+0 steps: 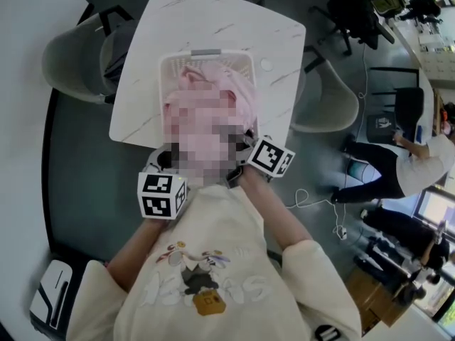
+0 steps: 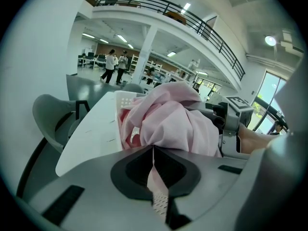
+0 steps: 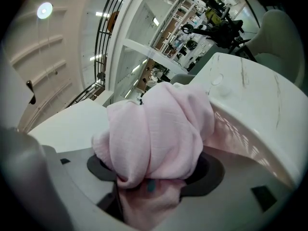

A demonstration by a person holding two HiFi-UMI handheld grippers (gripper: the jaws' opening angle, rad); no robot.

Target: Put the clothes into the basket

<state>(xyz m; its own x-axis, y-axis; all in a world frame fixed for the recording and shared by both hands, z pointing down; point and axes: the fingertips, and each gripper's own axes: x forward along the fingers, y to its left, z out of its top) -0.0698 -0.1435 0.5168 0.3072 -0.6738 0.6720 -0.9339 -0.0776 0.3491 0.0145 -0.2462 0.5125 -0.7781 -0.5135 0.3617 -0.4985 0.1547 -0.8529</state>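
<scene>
1. Pink crinkled cloth (image 3: 154, 129) fills the right gripper (image 3: 149, 179). Its jaws stand well apart, yet they clamp a thick bunch of the fabric between them.
2. Beside it, the left gripper (image 2: 154, 153) has its jaws drawn almost together and pinches a thin fold of the same pink crinkled cloth.
3. Between the two tools the cloth rises in a loose bundle over the near end of the white perforated plastic basket (image 1: 206, 54). Some pink folds lie inside the basket and show through the holes in its wall in the right gripper view.
4. That basket stands on the white marble-patterned square table (image 1: 213, 16), towards the table's near edge.
5. Two grey moulded chairs (image 1: 71, 62) flank the table, one on each side, on a dark grey floor (image 1: 85, 176).
6. Around it is a large open hall with a black-railed balcony (image 2: 168, 8) overhead and strip lights on the ceiling.
7. Two distant people (image 2: 115, 64) stand far down the hall. In the head view a seated person (image 1: 412, 165) is at a desk on the right.
</scene>
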